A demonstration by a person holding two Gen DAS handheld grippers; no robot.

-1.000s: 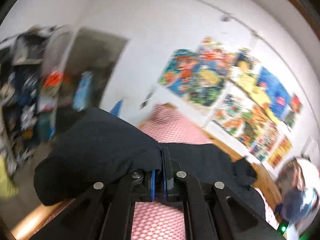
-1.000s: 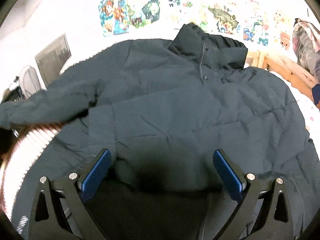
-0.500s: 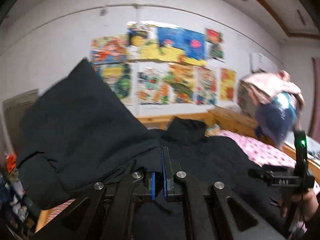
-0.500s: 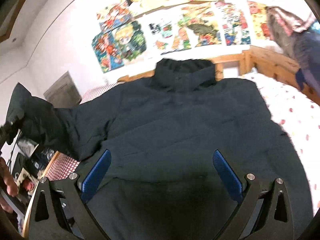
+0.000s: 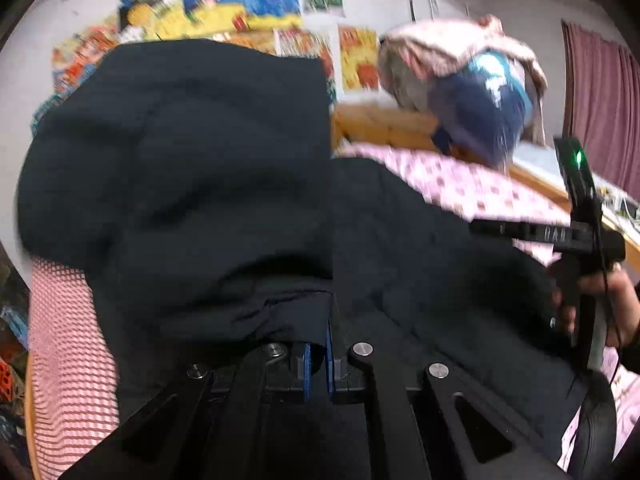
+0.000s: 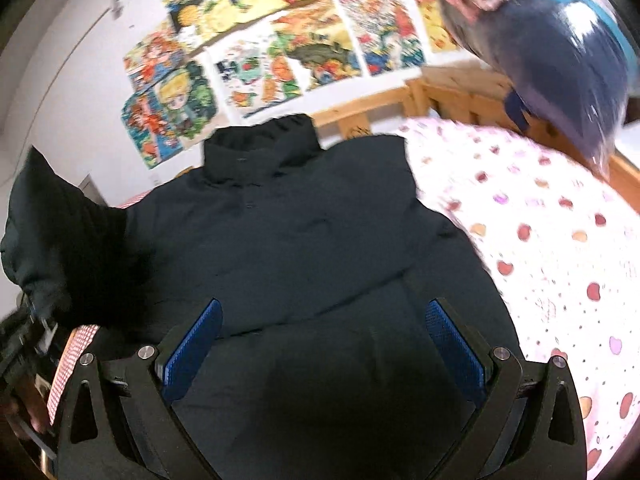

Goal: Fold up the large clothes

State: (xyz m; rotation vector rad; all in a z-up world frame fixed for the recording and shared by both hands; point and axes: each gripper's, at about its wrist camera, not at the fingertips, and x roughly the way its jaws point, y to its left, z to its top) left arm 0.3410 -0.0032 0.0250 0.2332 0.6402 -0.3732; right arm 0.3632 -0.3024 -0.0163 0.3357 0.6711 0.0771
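On the bed (image 6: 560, 240): dark jacket (image 6: 304, 232) spread flat
Left gripper (image 5: 318, 354): clamped on jacket sleeve (image 5: 180, 184), lifted
Right gripper (image 6: 320, 344): jaws wide, holding nothing

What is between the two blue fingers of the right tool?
Nothing is pinched there. In the right wrist view the right tool is wide open, and only the flat dark jacket on the bed shows through the gap.

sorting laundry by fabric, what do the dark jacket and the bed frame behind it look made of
The dark jacket looks like matte, padded synthetic fabric, probably nylon or polyester: it puffs softly, creases in broad folds and has a gathered stand-up collar. The bed frame looks like pale unpainted wood, likely pine, with visible planks and rails. The left hand-held gripper is pinching the jacket's sleeve.
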